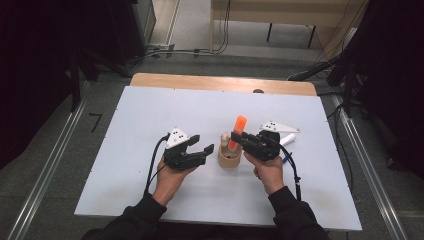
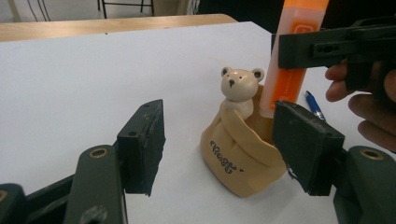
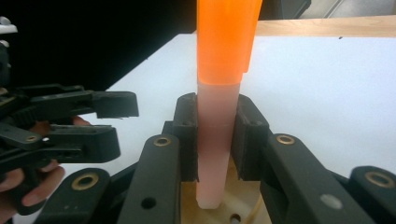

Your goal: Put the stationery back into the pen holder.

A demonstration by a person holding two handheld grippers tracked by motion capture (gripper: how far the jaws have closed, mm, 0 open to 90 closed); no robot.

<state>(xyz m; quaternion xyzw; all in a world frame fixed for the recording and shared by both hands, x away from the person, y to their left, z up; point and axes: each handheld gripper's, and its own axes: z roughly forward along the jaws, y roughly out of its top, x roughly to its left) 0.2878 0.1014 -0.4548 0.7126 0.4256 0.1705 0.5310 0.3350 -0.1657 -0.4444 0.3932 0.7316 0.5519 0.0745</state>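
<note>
A beige bear-shaped pen holder [image 1: 229,156] [image 2: 238,154] stands near the middle of the white table [image 1: 150,115]. My right gripper [image 1: 236,138] [image 3: 217,121] is shut on an orange-capped highlighter [image 1: 238,129] [image 3: 219,84] [image 2: 292,60]. It holds the highlighter upright, and the pale lower end reaches into the holder's mouth [image 3: 243,205]. My left gripper [image 1: 202,144] [image 2: 224,126] is open just left of the holder. The holder sits a little beyond its jaws and nothing is gripped.
A white marker [image 1: 287,139] and a blue pen [image 1: 286,159] [image 2: 314,105] lie on the table to the right of my right hand. The table's wooden far edge [image 1: 220,82] borders a grey floor with cables and dark stands.
</note>
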